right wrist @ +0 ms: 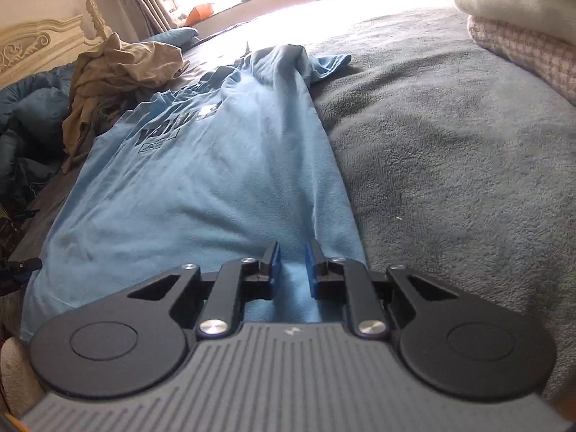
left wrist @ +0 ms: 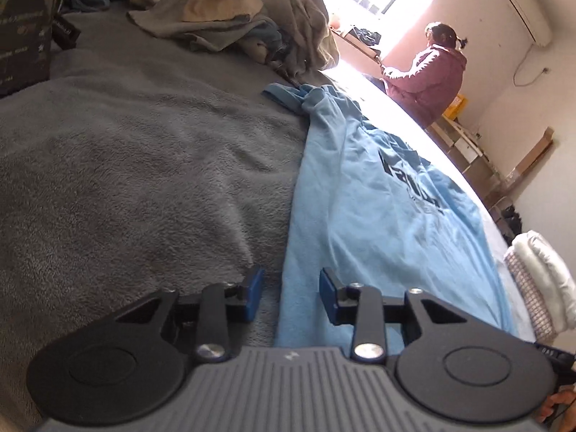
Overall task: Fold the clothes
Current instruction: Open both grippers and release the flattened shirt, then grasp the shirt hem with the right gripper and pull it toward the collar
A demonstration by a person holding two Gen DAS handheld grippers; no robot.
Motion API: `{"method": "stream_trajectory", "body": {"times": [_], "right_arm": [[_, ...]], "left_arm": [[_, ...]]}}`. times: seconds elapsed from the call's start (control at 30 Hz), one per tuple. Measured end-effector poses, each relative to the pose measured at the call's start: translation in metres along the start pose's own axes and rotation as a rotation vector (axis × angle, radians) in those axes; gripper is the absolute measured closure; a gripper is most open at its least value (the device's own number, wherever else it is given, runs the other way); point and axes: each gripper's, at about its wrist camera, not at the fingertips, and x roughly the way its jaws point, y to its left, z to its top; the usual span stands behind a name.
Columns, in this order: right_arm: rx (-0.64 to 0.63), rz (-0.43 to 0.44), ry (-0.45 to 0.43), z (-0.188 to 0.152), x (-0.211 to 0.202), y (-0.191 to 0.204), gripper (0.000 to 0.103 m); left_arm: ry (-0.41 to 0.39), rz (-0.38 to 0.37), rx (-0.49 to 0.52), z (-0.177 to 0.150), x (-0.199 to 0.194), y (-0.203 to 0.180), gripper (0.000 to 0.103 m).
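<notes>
A light blue T-shirt [left wrist: 388,216] with a dark print lies spread on a grey fleece blanket [left wrist: 144,151]. My left gripper [left wrist: 291,293] is open, low over the shirt's hem at its left edge, with one pad over the blanket and one over the shirt. In the right wrist view the same T-shirt [right wrist: 201,180] stretches away from me, one side folded inward. My right gripper [right wrist: 292,266] is open by a narrow gap, just above the hem near the shirt's right edge. Neither holds cloth.
A pile of unfolded beige and grey clothes [left wrist: 252,10] sits at the far end; it also shows in the right wrist view [right wrist: 118,72]. Folded white and pink blankets [right wrist: 522,18] are stacked at the right. A person in a maroon jacket [left wrist: 428,75] stands beyond the bed.
</notes>
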Motion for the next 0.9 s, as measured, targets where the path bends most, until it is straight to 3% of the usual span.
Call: {"method": "stream_trajectory", "body": {"times": [0.07, 0.2, 0.27, 0.4, 0.57, 0.73, 0.77, 0.8, 0.9], "right_arm": [[0.024, 0.004, 0.018, 0.013, -0.007, -0.003, 0.089], [-0.005, 0.013, -0.033, 0.052, -0.006, 0.001, 0.085], [0.051, 0.039, -0.062, 0.08, 0.008, -0.007, 0.084], [0.208, 0.078, -0.066, 0.129, 0.052, -0.036, 0.08], [0.363, 0.032, -0.028, 0.181, 0.115, -0.076, 0.074], [0.39, 0.066, 0.03, 0.2, 0.163, -0.088, 0.072], [0.374, 0.065, 0.035, 0.2, 0.169, -0.086, 0.076], [0.352, 0.048, 0.028, 0.2, 0.172, -0.084, 0.09], [0.27, 0.016, -0.01, 0.208, 0.174, -0.078, 0.101]], "left_arm": [[-0.047, 0.006, 0.013, 0.013, -0.012, -0.004, 0.054], [-0.123, -0.011, 0.132, 0.045, -0.012, -0.043, 0.051], [-0.12, -0.049, 0.164, 0.058, 0.004, -0.066, 0.05], [-0.048, -0.124, 0.249, 0.07, 0.068, -0.129, 0.05], [0.059, -0.185, 0.357, 0.066, 0.145, -0.193, 0.05], [0.105, -0.205, 0.471, 0.062, 0.205, -0.25, 0.05], [0.105, -0.208, 0.498, 0.061, 0.216, -0.261, 0.05], [0.104, -0.212, 0.528, 0.06, 0.226, -0.272, 0.05], [0.086, -0.215, 0.589, 0.053, 0.256, -0.297, 0.05]]}}
